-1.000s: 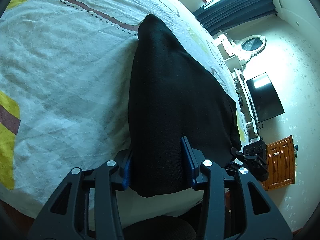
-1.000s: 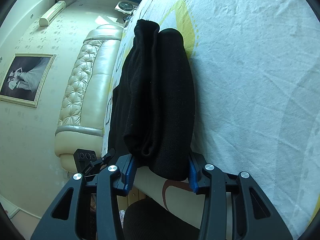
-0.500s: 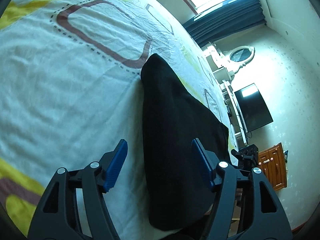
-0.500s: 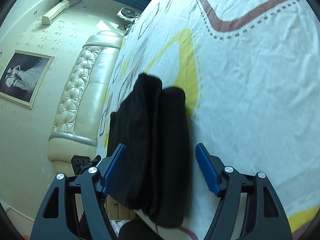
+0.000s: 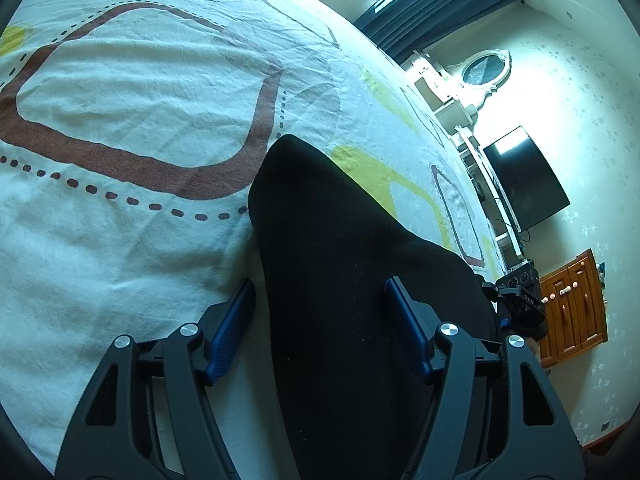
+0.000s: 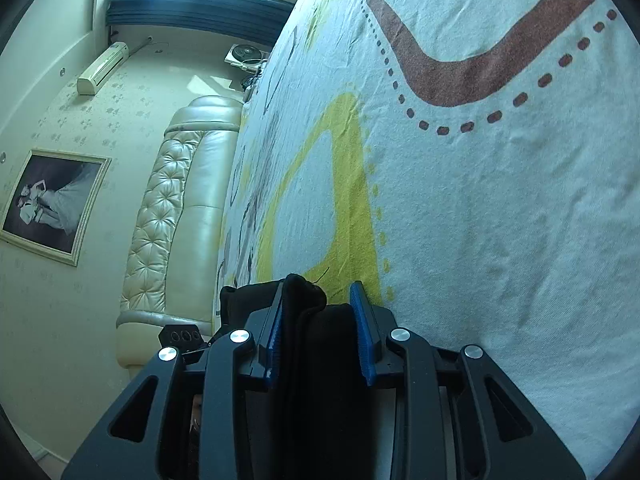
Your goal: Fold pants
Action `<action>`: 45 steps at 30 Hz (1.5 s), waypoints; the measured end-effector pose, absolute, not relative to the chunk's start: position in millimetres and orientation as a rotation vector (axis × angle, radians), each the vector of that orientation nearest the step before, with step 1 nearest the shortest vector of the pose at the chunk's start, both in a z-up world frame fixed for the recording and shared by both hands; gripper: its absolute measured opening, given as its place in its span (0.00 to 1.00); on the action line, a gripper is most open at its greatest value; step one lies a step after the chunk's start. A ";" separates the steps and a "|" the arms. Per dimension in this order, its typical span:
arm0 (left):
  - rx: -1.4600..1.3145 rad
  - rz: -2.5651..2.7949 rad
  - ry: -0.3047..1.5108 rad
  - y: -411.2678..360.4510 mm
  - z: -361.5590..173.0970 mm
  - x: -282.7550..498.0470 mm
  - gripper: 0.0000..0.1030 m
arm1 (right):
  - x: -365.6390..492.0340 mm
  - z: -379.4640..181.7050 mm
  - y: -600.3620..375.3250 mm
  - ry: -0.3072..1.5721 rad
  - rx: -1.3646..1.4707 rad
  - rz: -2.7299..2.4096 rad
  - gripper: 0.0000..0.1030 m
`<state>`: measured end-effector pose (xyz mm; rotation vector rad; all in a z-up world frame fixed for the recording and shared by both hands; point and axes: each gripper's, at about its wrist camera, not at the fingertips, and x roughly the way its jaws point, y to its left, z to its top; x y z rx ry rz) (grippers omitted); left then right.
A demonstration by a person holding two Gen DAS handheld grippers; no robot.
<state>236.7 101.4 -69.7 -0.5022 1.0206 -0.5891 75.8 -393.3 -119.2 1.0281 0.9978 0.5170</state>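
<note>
Folded black knit pants [image 5: 352, 280]: one bundle, lying on the bed's white cotton sheet with brown and yellow rounded-square print [image 5: 132, 92]. In the left wrist view it runs from centre frame down to 6 o'clock; its rounded far end sits at the corner of a brown printed outline.

Left tool [image 5: 320, 312], black frame with blue ribbed pads: jaws spread, straddling the bundle. The pad at 7 o'clock stands clear of the cloth with sheet showing between; the pad at 4 o'clock lies just beside the cloth, and contact there cannot be told.

Right tool [image 6: 318, 328], same make: jaws closing, both blue pads pressed against a layered end of the pants [image 6: 310, 320], which bulges out past the pad tips over a yellow printed band at 6 o'clock.

Surroundings, left view: dark wall-mounted television [image 5: 524, 180] at 3 o'clock; orange wooden cabinet [image 5: 572, 304] at 4 o'clock; the right tool's housing [image 5: 520, 296] beside it carries small white lettering, too small to read.

Surroundings, right view: cream tufted leather headboard [image 6: 172, 216] at 9 o'clock; framed photograph [image 6: 52, 208] on the wall.
</note>
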 end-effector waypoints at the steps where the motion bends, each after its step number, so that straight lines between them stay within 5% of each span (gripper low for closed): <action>1: -0.505 -0.591 1.017 101.7 -69.3 237.4 0.65 | 76.1 -118.9 -393.3 0.998 1.034 0.522 0.29; 12: -0.535 -0.571 1.003 109.7 -66.4 224.8 0.66 | 39.7 -105.1 -410.9 0.988 0.987 0.522 0.48; 23: -0.564 -0.576 0.993 114.2 -60.8 191.0 0.87 | -10.5 -88.2 -387.1 1.010 0.843 0.487 0.75; 45: -0.315 -0.299 0.926 74.7 7.3 65.4 0.90 | -107.1 -42.4 -318.8 1.023 0.354 0.252 0.81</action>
